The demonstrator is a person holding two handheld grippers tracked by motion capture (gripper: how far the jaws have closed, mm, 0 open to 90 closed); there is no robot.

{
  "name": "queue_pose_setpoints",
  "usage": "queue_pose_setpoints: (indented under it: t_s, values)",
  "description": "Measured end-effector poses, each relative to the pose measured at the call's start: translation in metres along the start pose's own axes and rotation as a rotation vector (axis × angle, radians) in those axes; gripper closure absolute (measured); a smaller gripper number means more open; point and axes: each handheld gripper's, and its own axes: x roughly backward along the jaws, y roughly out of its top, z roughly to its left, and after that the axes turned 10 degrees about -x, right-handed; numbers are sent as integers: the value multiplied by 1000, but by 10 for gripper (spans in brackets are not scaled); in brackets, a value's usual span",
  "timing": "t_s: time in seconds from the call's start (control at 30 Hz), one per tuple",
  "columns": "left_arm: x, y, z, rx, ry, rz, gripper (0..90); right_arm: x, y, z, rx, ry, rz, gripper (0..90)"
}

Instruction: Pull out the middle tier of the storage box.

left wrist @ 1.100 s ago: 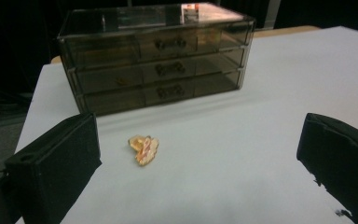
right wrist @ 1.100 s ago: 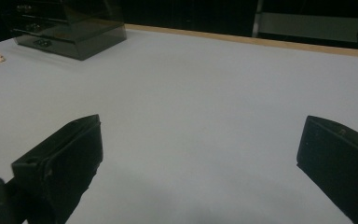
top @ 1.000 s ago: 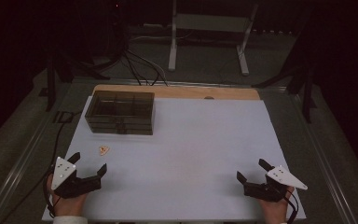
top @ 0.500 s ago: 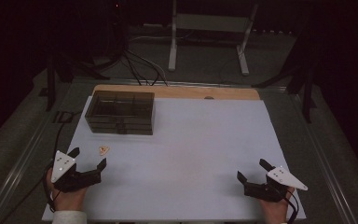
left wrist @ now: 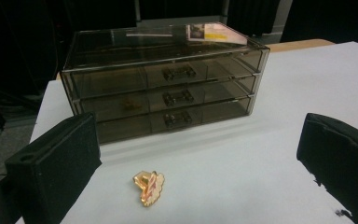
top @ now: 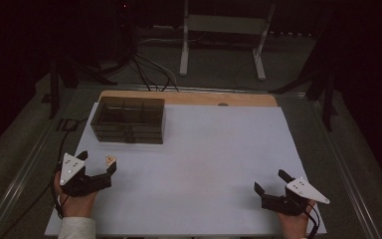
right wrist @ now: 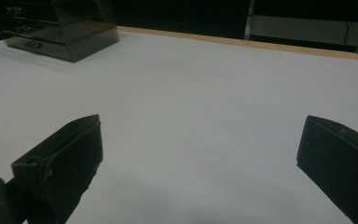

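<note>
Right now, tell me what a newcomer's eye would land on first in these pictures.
First, the smoky see-through drawer box with three closed drawers, standing at the far left of the white table. Next, the small gold trinket lying on the table in front of it, just ahead of the open left gripper. The right gripper sits open at the near right corner.

Both handheld grippers are black, the left gripper (top: 98, 167) and the right gripper (top: 270, 180) each topped by a pale grey three-cornered plate with dark dots. Thick blocky black jaws. Black cables trail behind; white cuff on the left hand (top: 74, 201).
</note>
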Motion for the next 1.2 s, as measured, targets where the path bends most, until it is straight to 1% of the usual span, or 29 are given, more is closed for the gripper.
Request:
queue_pose_setpoints:
  t_s: [0.4, 0.53, 0.87, 1.2]
  values:
    - [-15, 9, -1, 10, 4, -3, 5, -1, 0, 0, -2, -4, -1, 6]
    - [-21, 11, -2, 5, 7, 6, 5, 0, 0, -1, -7, -6, -4, 6]
    - [-32, 13, 1, 11, 23, 21, 6, 0, 0, 0, -3, -4, -1, 6]
    - [-46, 15, -2, 16, 35, 33, 5, 0, 0, 0, -5, -4, -2, 6]
